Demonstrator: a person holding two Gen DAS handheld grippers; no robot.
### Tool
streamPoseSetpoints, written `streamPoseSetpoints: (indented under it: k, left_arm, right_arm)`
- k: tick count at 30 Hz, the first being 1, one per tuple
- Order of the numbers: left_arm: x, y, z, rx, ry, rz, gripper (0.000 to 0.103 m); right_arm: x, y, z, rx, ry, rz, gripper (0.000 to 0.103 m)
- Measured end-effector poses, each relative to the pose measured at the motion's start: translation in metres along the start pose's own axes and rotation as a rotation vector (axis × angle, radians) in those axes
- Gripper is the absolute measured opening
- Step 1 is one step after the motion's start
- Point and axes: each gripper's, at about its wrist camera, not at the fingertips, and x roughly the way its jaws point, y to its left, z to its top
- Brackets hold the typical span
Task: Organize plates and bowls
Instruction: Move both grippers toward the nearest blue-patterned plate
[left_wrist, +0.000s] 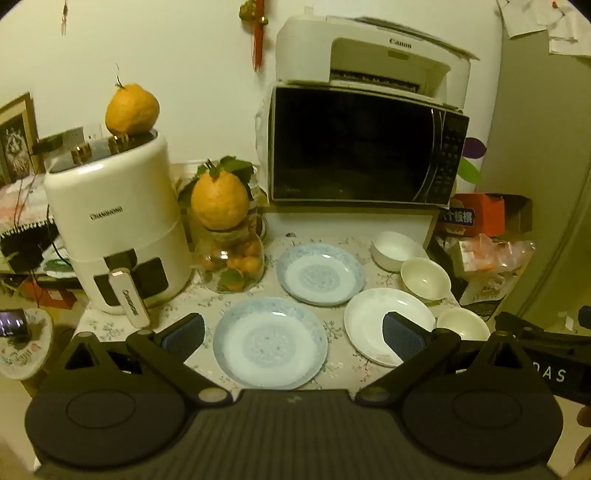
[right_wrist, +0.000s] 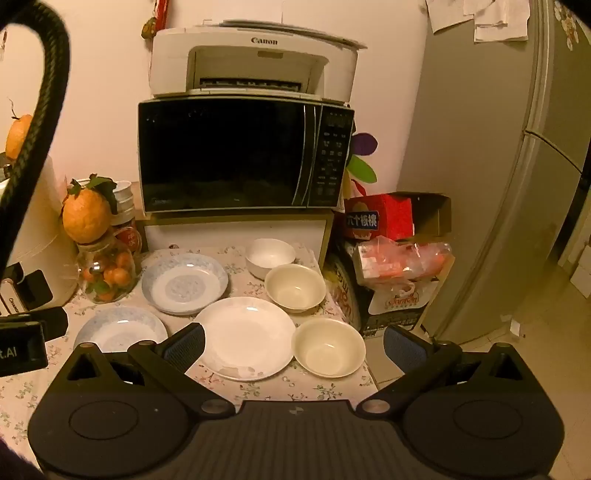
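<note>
Both grippers, left gripper (left_wrist: 293, 332) and right gripper (right_wrist: 293, 341), gape wide, holding nothing. Plates (left_wrist: 269, 341) and bowls (right_wrist: 295, 286) sit on the table (right_wrist: 325, 391). Only the right view shows the fridge (right_wrist: 517, 147); only the left shows the whole air fryer (left_wrist: 118, 229).

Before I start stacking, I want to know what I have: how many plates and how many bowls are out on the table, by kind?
Blue-patterned plates: 2
Plain white plate: 1
Bowls: 3
Total: 6 pieces, none stacked.
</note>
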Motion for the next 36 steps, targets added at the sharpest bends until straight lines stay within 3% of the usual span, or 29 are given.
streamPoseSetpoints:
  k: [5,10,12,18,23,28,36]
  left_arm:
    - [-0.001,0.015,-0.003,-0.04,0.033,0.025,0.103]
    - [-0.022,0.029,-0.002,-0.129,0.044,-0.034,0.103]
    - [-0.034,0.027,-0.002,-0.118,0.022,-0.045,0.103]
    - [-0.057,0.032,-0.015,-0.136,-0.021,-0.076,0.103]
    - [-0.075,0.041,-0.019,-0.11,-0.055,-0.031,0.103]
    - [-0.072,0.051,-0.02,-0.117,-0.045,0.001,0.103]
    - [-0.034,0.068,-0.028,-0.095,-0.023,0.037,0.103]
  right_arm:
    - [-0.014,0.004,0.005,0.002,-0.028,-0.025,0.101]
    - [-0.054,0.003,0.01,-0.034,-0.022,-0.039,0.101]
    - [-0.065,0.002,0.014,-0.054,0.005,-0.031,0.101]
    - [-0.1,-0.01,0.022,-0.045,-0.03,-0.057,0.101]
    - [-0.119,0.002,0.021,-0.075,-0.054,-0.046,0.101]
    - [-0.109,0.015,0.018,-0.111,-0.027,-0.032,0.101]
    - [-0.065,0.029,0.011,-0.119,0.002,0.017,0.101]
